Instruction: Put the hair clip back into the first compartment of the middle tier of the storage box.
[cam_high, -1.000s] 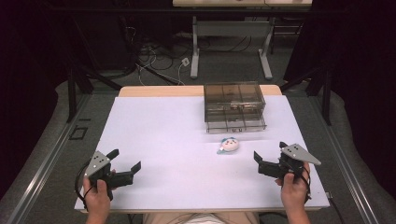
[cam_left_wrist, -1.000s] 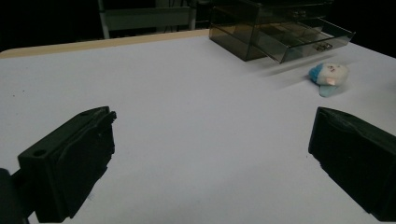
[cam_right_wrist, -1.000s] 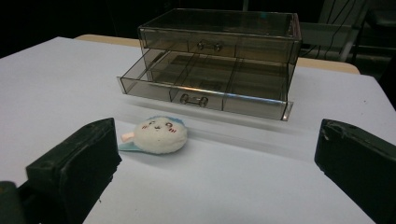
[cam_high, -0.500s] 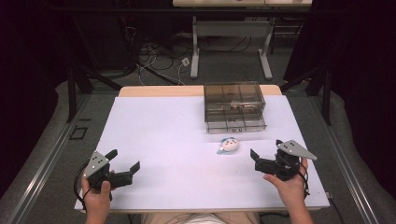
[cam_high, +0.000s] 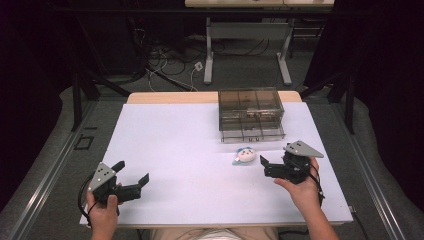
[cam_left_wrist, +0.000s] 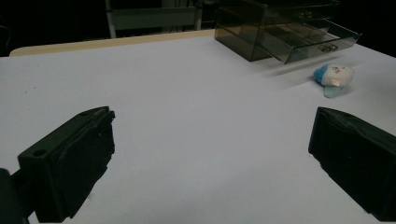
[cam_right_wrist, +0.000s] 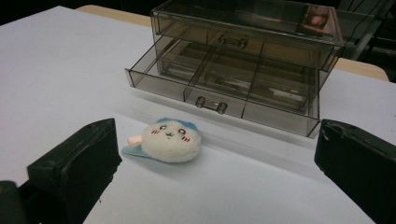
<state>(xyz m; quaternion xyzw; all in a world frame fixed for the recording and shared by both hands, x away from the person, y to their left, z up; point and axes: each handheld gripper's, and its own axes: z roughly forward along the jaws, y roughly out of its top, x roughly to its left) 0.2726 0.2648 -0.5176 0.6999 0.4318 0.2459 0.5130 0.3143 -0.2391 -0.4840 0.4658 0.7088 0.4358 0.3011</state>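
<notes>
I have the right hand-held gripper (cam_high: 270, 165) low over the table (cam_high: 175, 145), jaws spread wide and empty, pointed at the small plush toy (cam_high: 245, 155) lying just ahead of it. The toy sits on the table in front of the clear drawer box (cam_high: 250, 114), whose bottom drawer (cam_right_wrist: 219, 95) stands pulled out. The left hand-held gripper (cam_high: 134, 182) rests wide and empty, well apart at the near left.

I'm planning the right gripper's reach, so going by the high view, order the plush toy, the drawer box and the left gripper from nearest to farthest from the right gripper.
1. Plush toy: on the white table just beyond the right gripper, toward the middle.
2. Drawer box: farther back on the table, its lower drawer pulled open toward the toy.
3. Left gripper: across the table, by the near left edge.
</notes>
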